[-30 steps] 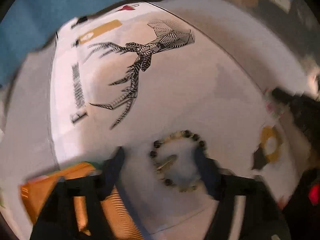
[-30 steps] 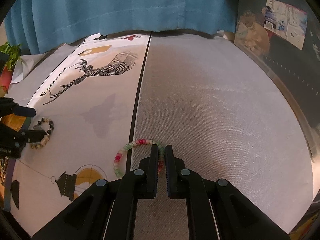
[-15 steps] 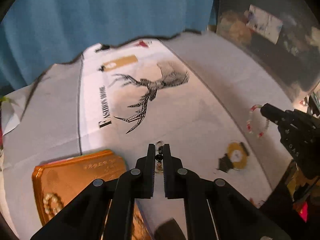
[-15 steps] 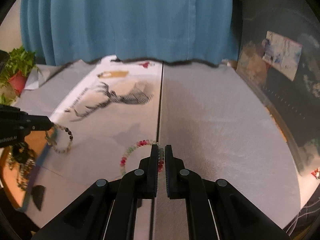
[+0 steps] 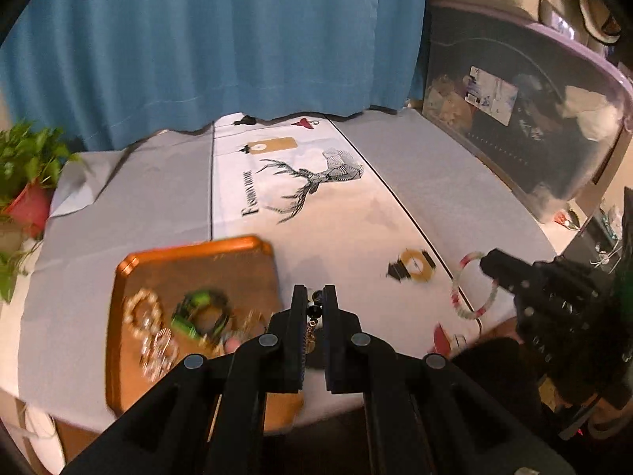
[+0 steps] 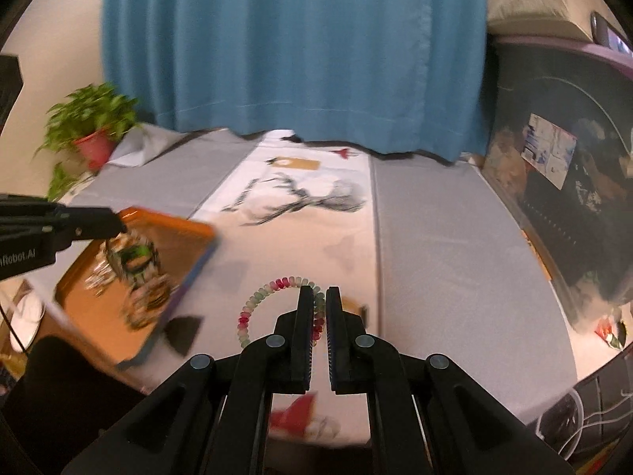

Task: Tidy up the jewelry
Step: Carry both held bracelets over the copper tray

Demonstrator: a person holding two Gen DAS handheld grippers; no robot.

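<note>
Left gripper (image 5: 315,303) clamped on a dark-beaded bracelet (image 5: 315,304) at lower centre; right gripper (image 6: 320,301) clamped on a pink, green and white beaded bracelet (image 6: 253,303), lower centre, over the cloth-covered table (image 6: 455,261)

lying on the table (image 5: 435,182), toward its left front corner: the tray (image 5: 198,261), with bracelets (image 5: 201,312) sitting inside. hanging between the left gripper (image 5: 314,301) jaws, just right of the tray: a beaded bracelet (image 5: 314,308). dangling further right, from the right gripper (image 6: 320,301): a bead ring (image 6: 273,289). standing behind the table: the curtain (image 5: 221,39); at far left, a potted plant (image 5: 27,182).
</note>
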